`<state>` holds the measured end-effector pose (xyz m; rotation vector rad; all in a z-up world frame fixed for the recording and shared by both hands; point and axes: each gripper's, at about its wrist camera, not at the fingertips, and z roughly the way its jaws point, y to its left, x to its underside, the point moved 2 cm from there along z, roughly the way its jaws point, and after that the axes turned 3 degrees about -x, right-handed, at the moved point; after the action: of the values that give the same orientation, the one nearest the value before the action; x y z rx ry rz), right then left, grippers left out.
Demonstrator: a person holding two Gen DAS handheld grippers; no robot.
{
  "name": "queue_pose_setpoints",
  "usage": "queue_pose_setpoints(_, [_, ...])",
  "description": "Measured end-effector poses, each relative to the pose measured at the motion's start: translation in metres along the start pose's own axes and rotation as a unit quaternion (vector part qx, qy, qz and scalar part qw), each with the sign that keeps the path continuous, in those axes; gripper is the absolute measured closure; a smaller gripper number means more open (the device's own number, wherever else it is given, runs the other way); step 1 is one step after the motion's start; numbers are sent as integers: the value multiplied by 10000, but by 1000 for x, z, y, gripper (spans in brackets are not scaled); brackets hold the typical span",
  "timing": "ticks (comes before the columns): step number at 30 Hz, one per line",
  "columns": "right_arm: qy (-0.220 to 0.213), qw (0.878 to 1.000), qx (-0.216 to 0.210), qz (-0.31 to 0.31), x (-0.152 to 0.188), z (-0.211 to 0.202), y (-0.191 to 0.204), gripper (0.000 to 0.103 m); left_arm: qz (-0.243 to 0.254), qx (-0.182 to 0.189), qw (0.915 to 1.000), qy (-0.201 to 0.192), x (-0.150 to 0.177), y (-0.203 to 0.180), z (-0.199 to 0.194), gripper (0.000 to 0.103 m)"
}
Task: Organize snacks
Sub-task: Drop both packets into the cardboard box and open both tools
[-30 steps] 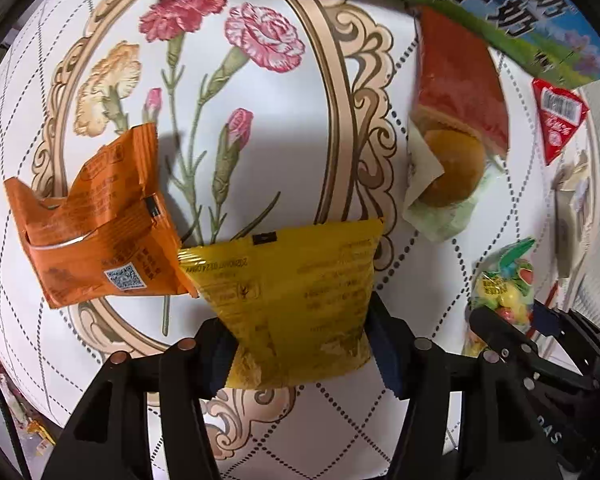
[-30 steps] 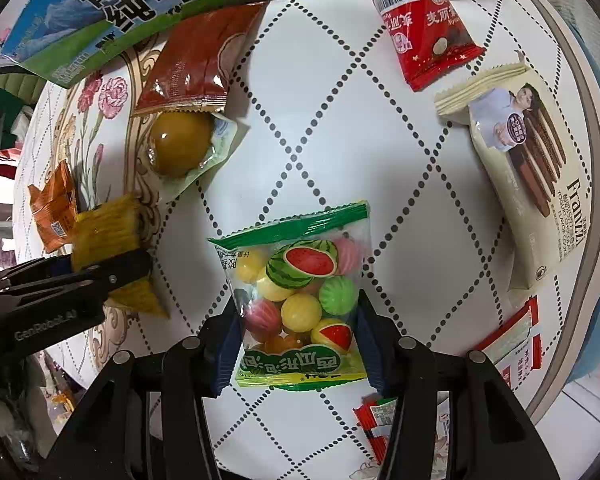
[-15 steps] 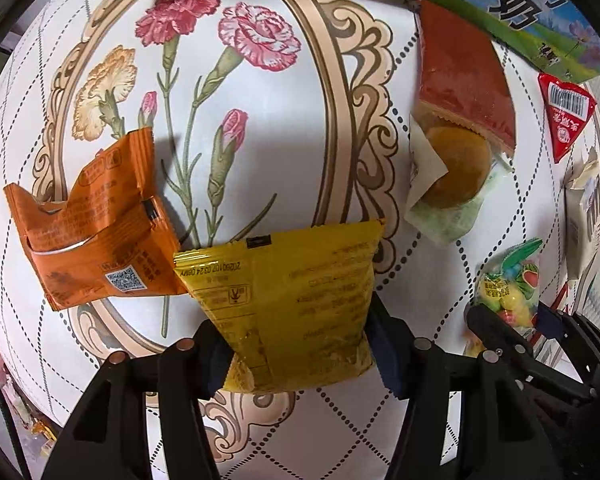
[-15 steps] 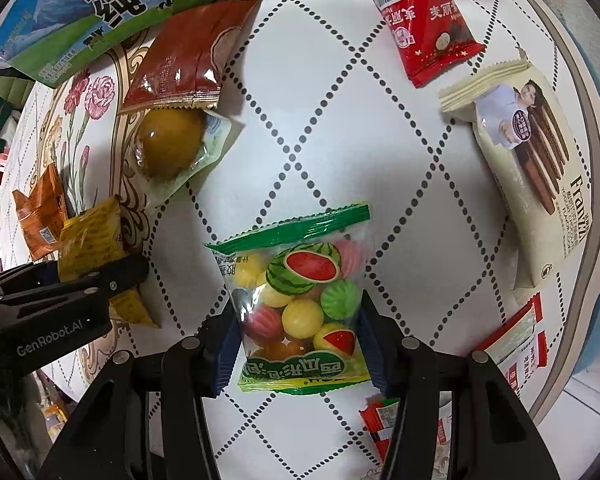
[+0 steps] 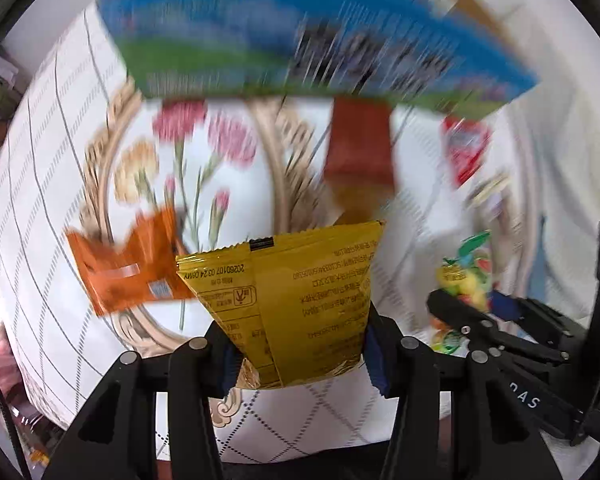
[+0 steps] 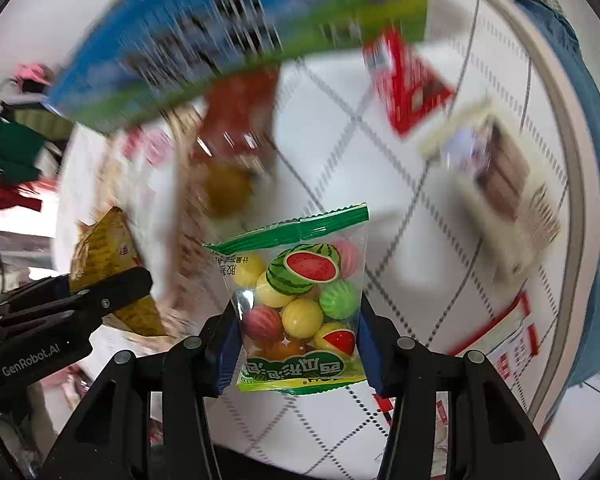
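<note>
A yellow snack packet (image 5: 300,292) hangs clear of the tablecloth, pinched narrow at its lower end between the pads of my left gripper (image 5: 300,344), whose jaws are closing on it. In the right wrist view a clear candy bag (image 6: 300,296) with watermelon print and round sweets is lifted off the table; my right gripper (image 6: 298,344) has its jaws closing on the bag's lower sides. The left gripper's black finger (image 6: 112,292) and the yellow packet (image 6: 100,248) show at that view's left. The candy bag (image 5: 464,276) appears at the right of the left wrist view.
A round table (image 6: 400,168) with patterned cloth carries an orange packet (image 5: 128,264), a brown-red packet (image 5: 360,144), a wrapped bun (image 6: 228,188), a red packet (image 6: 404,80), a cream wafer packet (image 6: 496,184) and red-white sachets (image 6: 504,332). A blue-green milk box (image 6: 236,28) stands behind.
Both grippers have risen, each carrying its packet up off the table. The yellow packet is squeezed narrower. The table below is now blurred and looks farther away.
</note>
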<state>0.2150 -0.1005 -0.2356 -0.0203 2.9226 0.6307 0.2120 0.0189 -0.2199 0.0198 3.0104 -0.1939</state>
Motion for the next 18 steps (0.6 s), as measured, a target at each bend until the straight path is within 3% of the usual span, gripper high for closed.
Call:
queue_pose_setpoints(6, [-905,9948,-332,-323,-78,-86,29,50,159,451,9967,-657,-60,-18,-78,56])
queue_pose_setpoints(10, [-1426,9879,-226,-558,-146,-119,41,50,266,336,9940,-1010,-113,-17,-107,56])
queue_pose_setpoints(13, [-1593,9857,-27,-550,-206,-117,38,50,318,37,9932,-1118,-159,0,-110,56])
queue_pose_setpoints(18, [-1248,9916,182,-272,-287,-78,20,50,250,-497,9938,-961,-236,25,-81,56])
